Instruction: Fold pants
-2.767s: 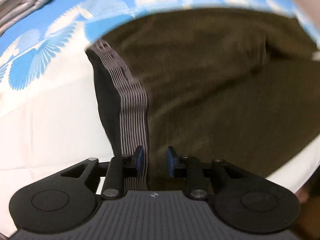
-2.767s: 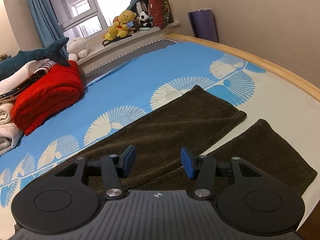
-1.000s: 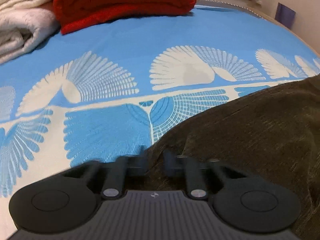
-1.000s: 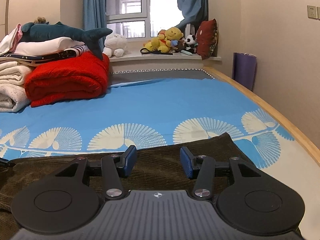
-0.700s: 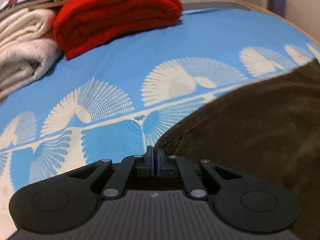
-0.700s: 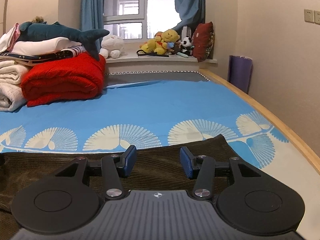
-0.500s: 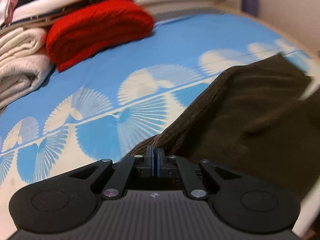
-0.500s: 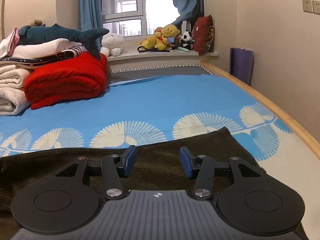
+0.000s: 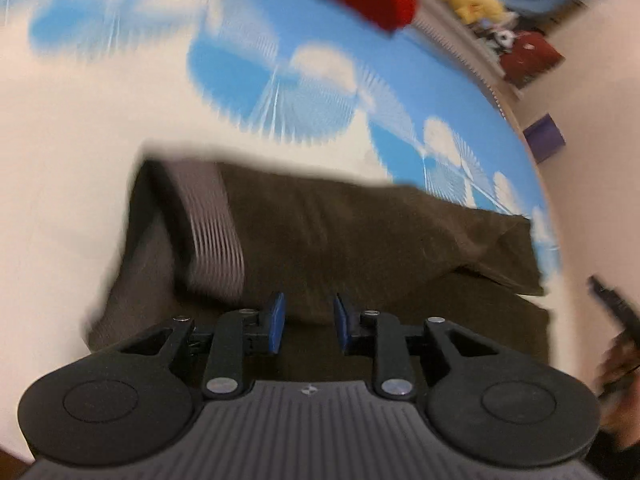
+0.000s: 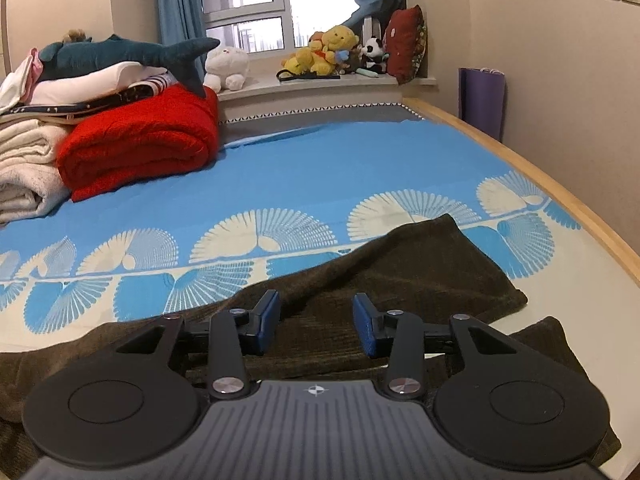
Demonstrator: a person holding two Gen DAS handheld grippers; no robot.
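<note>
Dark brown corduroy pants [image 9: 360, 232] lie on the bed, one leg folded over the other. The striped grey waistband [image 9: 216, 236] is at the left in the blurred left wrist view. My left gripper [image 9: 306, 322] is open and empty just above the near edge of the pants. In the right wrist view the pants [image 10: 400, 276] stretch across the sheet with the leg ends at the right. My right gripper [image 10: 316, 326] is open and empty, low over the pant legs.
The bed has a blue and white fan-pattern sheet [image 10: 320, 168]. A red blanket [image 10: 140, 140] and white towels [image 10: 24, 172] are stacked at the back left. Plush toys [image 10: 328, 54] sit on the windowsill. The wooden bed edge [image 10: 560, 184] runs along the right.
My left gripper was shut on the pants' waist edge, carried it over toward me, and has now opened and let go. The right gripper has stayed open over the legs.
</note>
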